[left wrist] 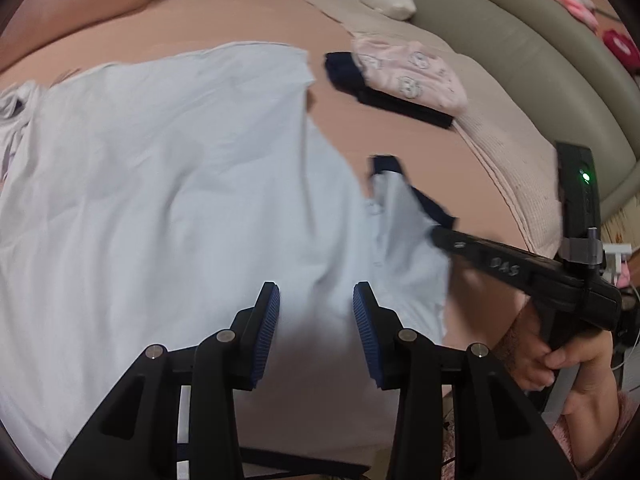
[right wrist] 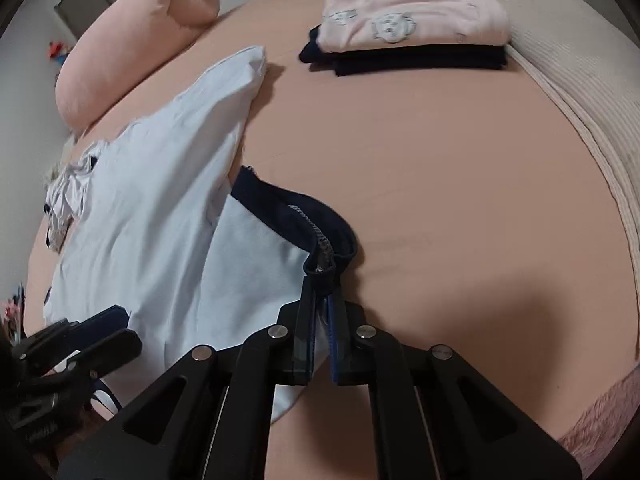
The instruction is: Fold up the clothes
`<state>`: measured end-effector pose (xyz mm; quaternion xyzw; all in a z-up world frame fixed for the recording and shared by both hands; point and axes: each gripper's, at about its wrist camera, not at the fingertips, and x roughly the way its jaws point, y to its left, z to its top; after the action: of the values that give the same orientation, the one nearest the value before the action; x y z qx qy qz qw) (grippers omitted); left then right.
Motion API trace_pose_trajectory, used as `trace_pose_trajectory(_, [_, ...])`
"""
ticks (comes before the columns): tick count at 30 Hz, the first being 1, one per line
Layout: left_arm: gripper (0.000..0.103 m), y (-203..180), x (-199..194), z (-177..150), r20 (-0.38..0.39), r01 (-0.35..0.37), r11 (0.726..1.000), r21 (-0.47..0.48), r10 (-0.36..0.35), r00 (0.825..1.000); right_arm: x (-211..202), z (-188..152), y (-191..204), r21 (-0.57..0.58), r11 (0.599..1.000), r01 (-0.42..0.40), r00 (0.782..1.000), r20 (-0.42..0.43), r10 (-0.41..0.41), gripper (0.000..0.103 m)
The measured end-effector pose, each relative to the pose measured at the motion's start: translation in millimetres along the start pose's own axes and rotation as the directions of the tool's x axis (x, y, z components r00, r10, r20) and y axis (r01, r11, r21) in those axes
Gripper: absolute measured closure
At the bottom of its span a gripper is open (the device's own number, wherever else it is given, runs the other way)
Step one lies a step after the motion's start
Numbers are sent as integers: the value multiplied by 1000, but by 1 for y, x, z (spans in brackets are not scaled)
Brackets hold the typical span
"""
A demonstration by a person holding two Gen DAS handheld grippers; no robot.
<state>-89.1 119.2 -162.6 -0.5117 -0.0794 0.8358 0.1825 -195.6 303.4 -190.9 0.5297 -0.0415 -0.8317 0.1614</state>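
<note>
Navy cuff (right wrist: 320, 236) pinch, right tool (right wrist: 320, 344) view only.

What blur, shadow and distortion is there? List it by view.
Left wrist view: motion blur smears the light blue shirt and the right gripper; the left gripper stays sharp, with a dark shadow on the cloth between its fingers. Right wrist view: sharp overall; the right gripper casts a soft shadow on the pink sheet. Both views: fisheye bulge, dark corners.
</note>
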Motion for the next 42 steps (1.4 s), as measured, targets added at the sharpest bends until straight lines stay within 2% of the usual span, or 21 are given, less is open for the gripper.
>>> trace_pose_trajectory(6, [62,8,-7,3,38,-26,1000,18,25,999,-20,-18,-6,3,992,125,992,33,-125,100])
trace_pose_trajectory(8, [59,12,3,4,10,-33,999,19,33,999,-28,-24,-5,-2,987,161,986,47,-161,100])
trace_pose_trajectory(10, [59,14,21,-1,-39,-64,997,31,65,997,-35,-29,-5,3,985,174,984,45,-174,100])
trace_pose_trajectory(13, [57,4,23,-5,-18,-108,989,103,110,994,-42,-36,-7,22,987,158,986,42,-159,100])
trace_pose_trajectory(14, [57,4,20,-4,-15,-91,991,99,93,996,-43,-32,-7,33,993,118,991,53,-119,100])
trace_pose_trajectory(16, [57,12,11,-1,-9,-3,999,46,4,1000,-48,-23,-5,54,998,21,996,86,-26,100])
trace_pose_trajectory(17, [57,17,6,1,1,28,999,15,-28,1000,-53,-18,-1,50,997,-51,994,101,46,100])
trace_pose_trajectory(19, [57,31,-5,3,34,53,998,-46,-52,998,-61,-8,21,-6,980,-198,975,102,198,99])
trace_pose_trajectory(20, [57,37,-9,5,47,49,997,-65,-46,998,-65,-2,32,-36,962,-271,957,98,273,99])
trace_pose_trajectory(22, [57,49,-10,6,50,89,990,-111,-84,995,-64,-2,64,-115,926,-361,928,54,368,97])
trace_pose_trajectory(25, [57,63,-8,6,52,174,966,-189,-167,985,-33,-20,103,-213,914,-344,939,-63,339,95])
trace_pose_trajectory(27, [57,66,-3,5,55,219,949,-225,-212,976,-6,-34,108,-217,930,-296,953,-131,273,94])
trace_pose_trajectory(28, [57,64,0,6,52,229,946,-230,-223,973,-8,-36,104,-205,930,-306,949,-142,281,93])
trace_pose_trajectory(30, [57,58,2,6,45,255,942,-216,-252,967,-20,-40,95,-178,925,-335,939,-150,311,88])
trace_pose_trajectory(32, [57,49,3,5,42,284,939,-195,-281,959,-49,-40,79,-150,912,-381,924,-67,376,66])
trace_pose_trajectory(33, [57,44,2,4,44,298,937,-182,-295,954,-65,-39,69,-129,905,-404,914,-16,406,63])
trace_pose_trajectory(37, [57,22,14,-1,3,254,953,-165,-257,966,-80,-32,19,35,939,-343,934,123,336,63])
trace_pose_trajectory(40, [61,12,18,-2,-3,212,967,-140,-215,977,-51,-29,10,28,985,-171,985,1,171,71])
trace_pose_trajectory(41, [68,8,19,-3,-5,198,971,-132,-201,980,-44,-31,13,3,988,-155,988,-25,155,71])
trace_pose_trajectory(42, [83,5,20,-3,-6,184,975,-124,-187,982,-40,-35,16,-13,986,-167,985,-42,167,71])
